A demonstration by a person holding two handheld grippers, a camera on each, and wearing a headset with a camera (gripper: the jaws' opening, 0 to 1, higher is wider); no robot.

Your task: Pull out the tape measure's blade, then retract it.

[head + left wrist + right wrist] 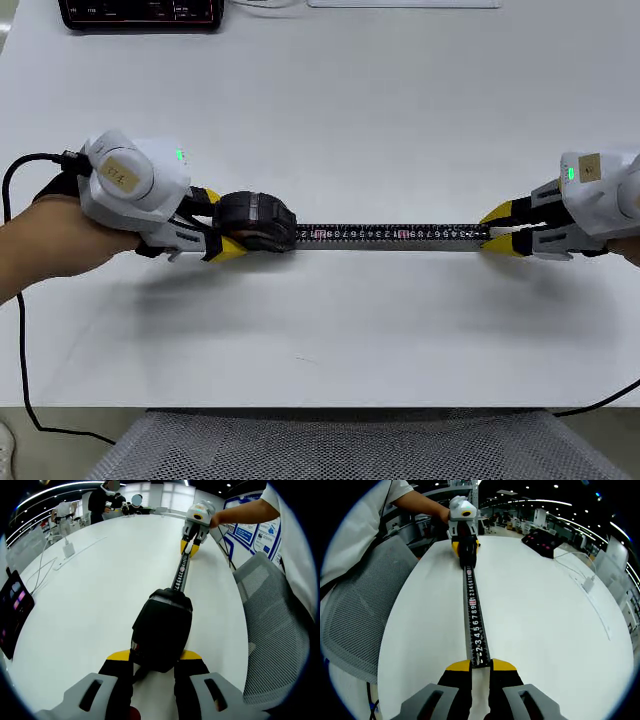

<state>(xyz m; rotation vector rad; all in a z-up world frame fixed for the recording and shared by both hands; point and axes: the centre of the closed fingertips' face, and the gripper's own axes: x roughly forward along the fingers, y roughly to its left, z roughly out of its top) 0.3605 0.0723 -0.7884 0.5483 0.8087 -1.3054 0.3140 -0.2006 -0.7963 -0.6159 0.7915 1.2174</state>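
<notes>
White and smooth, the wide tabletop [400, 120] gives the tape a flat run to lie along; a dark electronic panel [140, 12] sits at its far left edge, well apart from the work. At the left, the left gripper [222, 226] has its yellow-tipped jaws clamped on either side of the black rounded tape measure case [255, 220], which rests on the tabletop; that hold looks meant to anchor the case against the pull (otherwise it would likely slide along). From the case's mouth the black steel blade with white numerals [390, 234] stretches rightward, straight and lying low along the surface. At the right, the right gripper [497, 229] pinches the blade's end between jaws pressed together, well apart from the case; I judge the pull-out essentially done, with retraction not yet begun.
</notes>
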